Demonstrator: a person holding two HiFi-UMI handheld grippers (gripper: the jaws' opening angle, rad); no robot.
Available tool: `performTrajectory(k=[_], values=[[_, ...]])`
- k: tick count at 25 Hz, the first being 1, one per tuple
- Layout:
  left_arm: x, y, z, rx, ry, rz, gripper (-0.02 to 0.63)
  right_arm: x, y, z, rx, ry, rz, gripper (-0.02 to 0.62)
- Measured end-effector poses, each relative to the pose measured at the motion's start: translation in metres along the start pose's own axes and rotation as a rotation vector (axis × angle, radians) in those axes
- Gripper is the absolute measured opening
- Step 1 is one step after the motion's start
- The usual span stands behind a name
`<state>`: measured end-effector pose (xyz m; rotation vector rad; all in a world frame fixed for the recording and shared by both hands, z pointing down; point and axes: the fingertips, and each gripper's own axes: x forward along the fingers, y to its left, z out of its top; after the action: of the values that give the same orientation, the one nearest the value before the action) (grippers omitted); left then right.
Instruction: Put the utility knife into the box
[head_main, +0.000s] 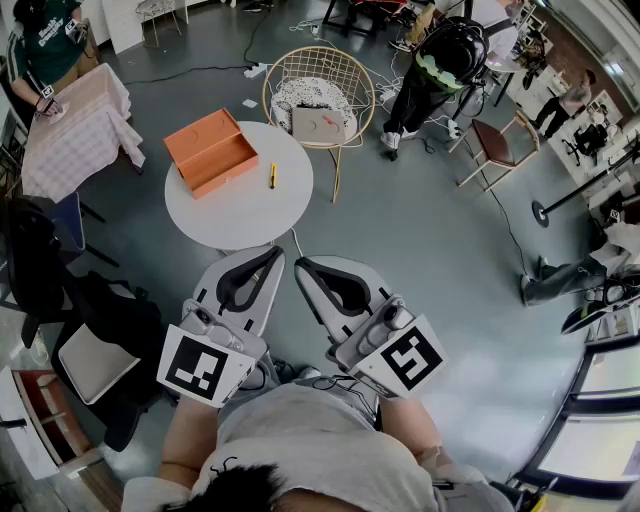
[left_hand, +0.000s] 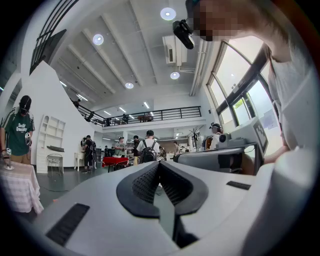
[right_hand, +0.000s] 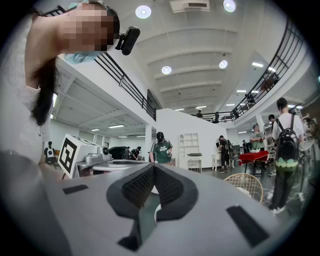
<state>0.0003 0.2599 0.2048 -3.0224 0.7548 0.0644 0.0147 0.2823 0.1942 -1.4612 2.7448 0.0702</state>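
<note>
While the utility knife (head_main: 272, 176) lies just right of the box (head_main: 210, 150) on the table (head_main: 240, 220), the left gripper (head_main: 262, 262) and right gripper (head_main: 312, 270) sit near, jaws pressed together, empty.

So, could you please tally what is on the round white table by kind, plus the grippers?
On the round table:
Orange box: 1
Yellow utility knife: 1
Grippers: 2, the left gripper and the right gripper, both shut and empty, off the table
Total: 4
</note>
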Motion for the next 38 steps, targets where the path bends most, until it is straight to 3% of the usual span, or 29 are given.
performTrajectory(k=[15,21,30,38], values=[[-0.003,0.005,0.004,0.000,-0.005,-0.027,0.009,0.007,0.007,0.003,-0.003,0.010,-0.017,0.006],[-0.004,0.029,-0.001,0.005,-0.004,-0.035,0.009,0.029,0.006,-0.001,0.066,-0.002,0.003,0.008],[-0.006,0.083,-0.004,0.015,-0.012,-0.044,0.009,0.081,-0.002,-0.003,0.025,-0.006,-0.023,0.008],[0.002,0.104,-0.006,-0.003,-0.033,-0.082,0.009,0.097,-0.008,-0.006,0.015,0.021,-0.064,0.008]])
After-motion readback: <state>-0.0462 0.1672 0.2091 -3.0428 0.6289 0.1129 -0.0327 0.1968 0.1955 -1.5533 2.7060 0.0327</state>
